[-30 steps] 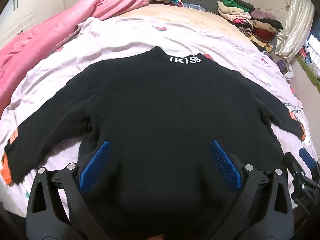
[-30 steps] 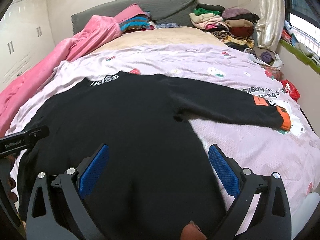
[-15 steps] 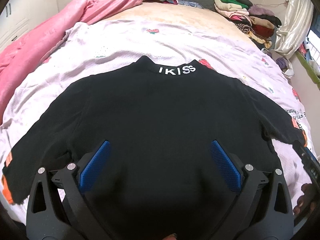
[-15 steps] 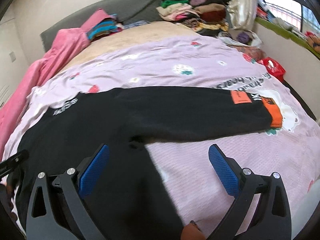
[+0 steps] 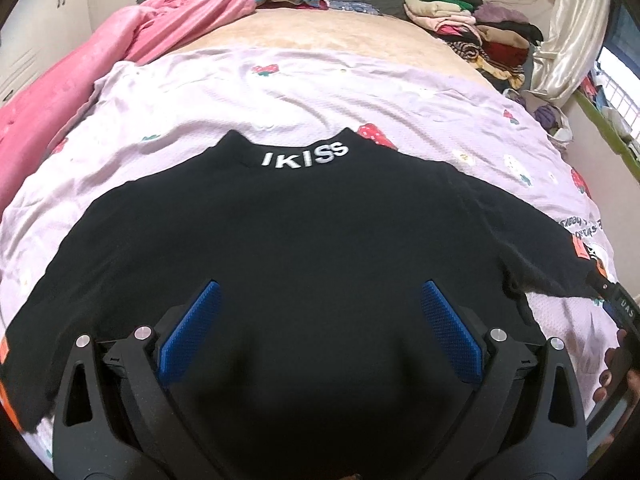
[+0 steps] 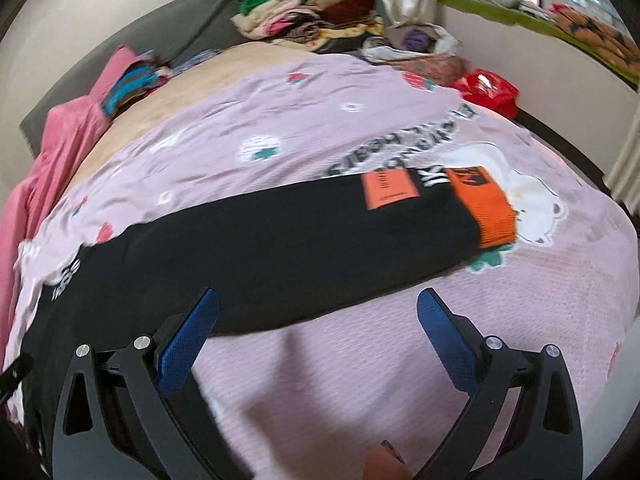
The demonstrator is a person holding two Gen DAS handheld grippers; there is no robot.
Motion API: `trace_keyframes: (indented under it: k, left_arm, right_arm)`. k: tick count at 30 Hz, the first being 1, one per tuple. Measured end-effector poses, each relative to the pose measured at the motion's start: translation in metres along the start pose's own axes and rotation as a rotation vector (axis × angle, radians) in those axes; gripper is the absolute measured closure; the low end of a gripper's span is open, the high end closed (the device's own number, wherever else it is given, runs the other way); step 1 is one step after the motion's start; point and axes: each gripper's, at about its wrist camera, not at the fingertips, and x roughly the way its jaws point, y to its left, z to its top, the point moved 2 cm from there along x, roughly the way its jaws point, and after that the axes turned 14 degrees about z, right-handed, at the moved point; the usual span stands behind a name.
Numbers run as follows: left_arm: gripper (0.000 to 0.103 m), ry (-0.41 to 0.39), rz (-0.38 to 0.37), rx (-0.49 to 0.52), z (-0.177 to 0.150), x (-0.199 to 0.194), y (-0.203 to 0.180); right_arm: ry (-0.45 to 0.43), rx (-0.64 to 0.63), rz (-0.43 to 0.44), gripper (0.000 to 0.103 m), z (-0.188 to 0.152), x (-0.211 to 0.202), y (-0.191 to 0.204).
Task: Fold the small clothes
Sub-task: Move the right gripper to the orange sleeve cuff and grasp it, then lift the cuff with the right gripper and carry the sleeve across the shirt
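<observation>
A black sweater (image 5: 304, 240) with white "IKISS" lettering on its collar (image 5: 304, 157) lies flat on the lilac sheet (image 5: 280, 92), both sleeves spread out. My left gripper (image 5: 320, 324) hovers open above the middle of its body, blue pads apart. In the right wrist view the sweater's right sleeve (image 6: 288, 236) stretches across the sheet and ends in an orange cuff (image 6: 486, 212) beside an orange patch (image 6: 388, 190). My right gripper (image 6: 316, 332) stands open over the lower edge of that sleeve, holding nothing. Its body shows at the right edge (image 5: 618, 308) of the left wrist view.
A pink blanket (image 5: 100, 64) is heaped along the bed's left side. Piles of folded clothes (image 5: 472, 28) sit at the far right by the headboard. A red bag (image 6: 488, 88) and a wall lie beyond the bed's right edge.
The left gripper has moved forward over the sweater's body. The right gripper has swung right, from the sweater's body to over the right sleeve and its orange cuff.
</observation>
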Motion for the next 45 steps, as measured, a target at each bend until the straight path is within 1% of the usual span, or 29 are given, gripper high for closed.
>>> trace_keyframes:
  k: [6, 12, 16, 17, 18, 22, 23, 24, 25, 27, 28, 30, 31, 34, 36, 37, 39, 41, 45]
  left_arm:
    - [0.009, 0.007, -0.017, 0.018, 0.003, 0.010, -0.015]
    - [0.009, 0.013, -0.019, 0.037, 0.002, 0.019, -0.023]
    - [0.009, 0.020, -0.018, 0.037, 0.000, 0.026, -0.024]
    - [0.009, 0.024, -0.018, 0.037, 0.000, 0.027, -0.023]
    - [0.009, 0.025, -0.016, 0.038, -0.001, 0.028, -0.022]
    - [0.009, 0.022, -0.012, 0.035, -0.002, 0.030, -0.017]
    - [0.009, 0.022, -0.012, 0.032, -0.002, 0.030, -0.016]
    - [0.009, 0.025, -0.018, 0.023, -0.001, 0.031, -0.014]
    - [0.009, 0.030, -0.025, 0.015, -0.001, 0.031, -0.012]
    - [0.009, 0.045, -0.033, 0.003, 0.000, 0.031, -0.009]
    - [0.009, 0.046, -0.037, 0.000, 0.000, 0.029, -0.007]
    - [0.009, 0.032, -0.048, -0.009, 0.003, 0.022, -0.004]
    - [0.009, 0.027, -0.049, -0.010, 0.004, 0.020, -0.003]
    - [0.009, 0.010, -0.055, -0.013, 0.009, 0.012, 0.002]
    - [0.009, -0.010, -0.034, -0.010, 0.011, 0.007, 0.005]
    - [0.009, -0.025, -0.013, -0.007, 0.012, 0.004, 0.008]
    - [0.009, -0.050, 0.022, -0.011, 0.014, -0.002, 0.015]
    - [0.009, -0.052, 0.018, -0.028, 0.016, -0.004, 0.021]
    - [0.009, -0.052, 0.007, -0.051, 0.018, -0.007, 0.031]
  right_arm:
    - [0.013, 0.123, -0.004, 0.004, 0.008, 0.010, -0.039]
    - [0.018, 0.203, -0.022, 0.004, 0.016, 0.020, -0.069]
    - [0.008, 0.252, -0.009, 0.005, 0.022, 0.028, -0.086]
    - [0.002, 0.264, -0.003, 0.007, 0.024, 0.030, -0.090]
    - [-0.005, 0.275, 0.002, 0.013, 0.026, 0.031, -0.094]
    - [-0.050, 0.321, 0.017, 0.026, 0.034, 0.035, -0.114]
    - [-0.061, 0.323, 0.016, 0.034, 0.036, 0.036, -0.116]
    - [-0.079, 0.325, 0.012, 0.044, 0.037, 0.035, -0.119]
    - [-0.088, 0.331, 0.012, 0.049, 0.038, 0.034, -0.121]
    - [-0.109, 0.350, 0.021, 0.063, 0.039, 0.033, -0.126]
    - [-0.121, 0.354, 0.028, 0.067, 0.039, 0.032, -0.128]
    - [-0.138, 0.350, 0.042, 0.085, 0.040, 0.030, -0.127]
    - [-0.155, 0.337, 0.059, 0.087, 0.040, 0.026, -0.124]
    - [-0.205, 0.291, 0.097, 0.088, 0.044, 0.013, -0.112]
    - [-0.232, 0.251, 0.124, 0.088, 0.047, 0.004, -0.100]
    - [-0.243, 0.220, 0.134, 0.088, 0.049, -0.001, -0.091]
    - [-0.258, 0.175, 0.165, 0.089, 0.052, -0.008, -0.075]
    - [-0.261, 0.137, 0.178, 0.089, 0.054, -0.012, -0.060]
    - [-0.265, 0.053, 0.234, 0.089, 0.058, -0.022, -0.023]
